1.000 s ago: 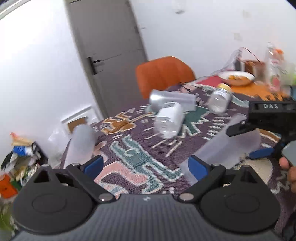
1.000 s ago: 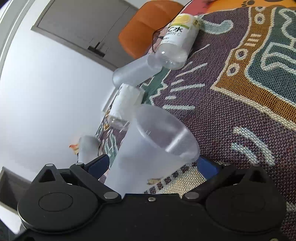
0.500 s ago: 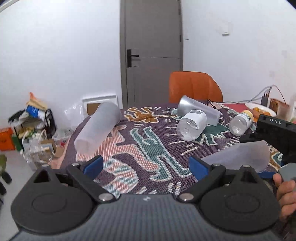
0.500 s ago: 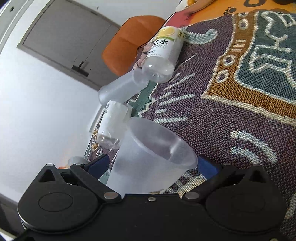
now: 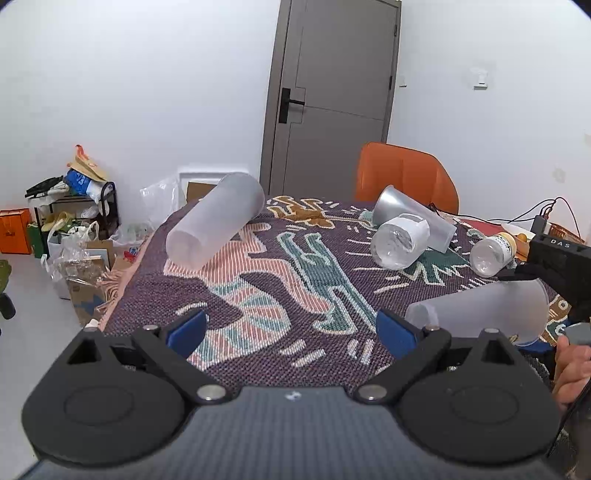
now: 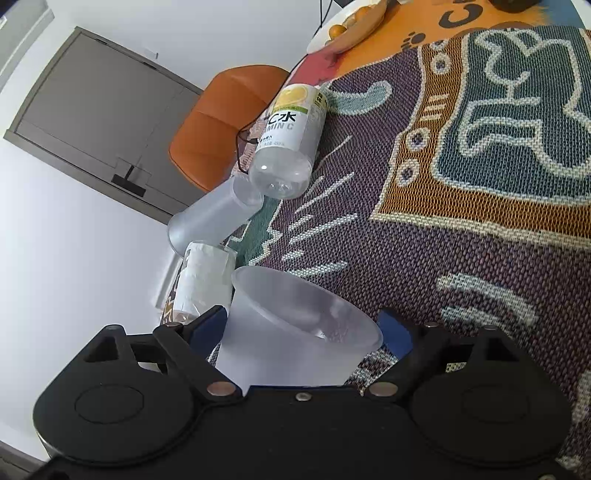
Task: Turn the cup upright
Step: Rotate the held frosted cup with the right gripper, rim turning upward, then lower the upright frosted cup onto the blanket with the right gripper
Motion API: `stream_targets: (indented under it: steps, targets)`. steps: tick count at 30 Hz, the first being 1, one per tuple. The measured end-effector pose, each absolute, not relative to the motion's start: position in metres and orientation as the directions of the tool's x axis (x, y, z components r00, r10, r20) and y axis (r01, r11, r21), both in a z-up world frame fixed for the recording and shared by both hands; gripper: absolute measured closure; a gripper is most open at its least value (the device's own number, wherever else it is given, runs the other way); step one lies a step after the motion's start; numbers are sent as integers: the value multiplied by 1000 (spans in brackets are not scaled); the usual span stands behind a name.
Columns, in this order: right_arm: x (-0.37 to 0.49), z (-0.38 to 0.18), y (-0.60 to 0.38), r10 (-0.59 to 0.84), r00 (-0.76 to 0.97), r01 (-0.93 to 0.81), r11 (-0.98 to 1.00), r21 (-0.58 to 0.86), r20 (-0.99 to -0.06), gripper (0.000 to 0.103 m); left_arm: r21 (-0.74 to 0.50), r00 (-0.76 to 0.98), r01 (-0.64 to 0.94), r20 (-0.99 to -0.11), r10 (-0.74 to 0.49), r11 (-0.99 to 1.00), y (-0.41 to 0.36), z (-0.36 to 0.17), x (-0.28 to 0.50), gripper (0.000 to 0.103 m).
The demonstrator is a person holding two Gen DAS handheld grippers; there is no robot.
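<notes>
My right gripper (image 6: 303, 328) is shut on a frosted plastic cup (image 6: 295, 332), holding it tilted above the patterned tablecloth (image 6: 480, 184); its flat base faces the camera. The left wrist view shows this cup (image 5: 480, 314) lying nearly level in the right gripper (image 5: 546, 266) at the right edge. My left gripper (image 5: 291, 330) is open and empty above the near table edge. A second frosted cup (image 5: 216, 221) lies on its side at the far left corner of the table. A third frosted cup (image 5: 410, 216) lies on its side at the back.
Two clear plastic bottles (image 5: 400, 242) (image 5: 493, 251) lie on the cloth near the back cup; one shows a vitamin C label (image 6: 288, 136). An orange chair (image 5: 406, 173) stands behind the table. A plate of food (image 6: 347, 26) sits far back. Clutter (image 5: 66, 221) lies on the floor at left.
The left gripper has swung left and levelled, bringing the far-left cup and door into view. The right gripper has rotated the held cup slightly, still gripping it.
</notes>
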State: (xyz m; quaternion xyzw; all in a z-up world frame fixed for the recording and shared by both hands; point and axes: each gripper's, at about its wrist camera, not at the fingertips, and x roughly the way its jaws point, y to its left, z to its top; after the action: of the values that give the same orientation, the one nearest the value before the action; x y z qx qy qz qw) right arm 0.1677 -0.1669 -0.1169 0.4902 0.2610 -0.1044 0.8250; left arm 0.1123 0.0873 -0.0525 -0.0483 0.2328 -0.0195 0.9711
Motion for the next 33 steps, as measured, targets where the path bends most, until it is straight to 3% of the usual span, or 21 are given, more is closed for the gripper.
stream_targets:
  steps: [6,15,33]
  targets:
    - [158,-113,-171,70,857,403,528,747,-511,18,-107,896,15,-440,-60,994,83,-49,109,5]
    - [135,-87,-176,35,934,244,666,705,-356,20,-102,909,11,-414,-52,995,72,-37,104,5]
    - [117,-30,-145,131,970,-76,965,251,-207,20,-133,904,-5,-424,-53,991,59,-38,89,5]
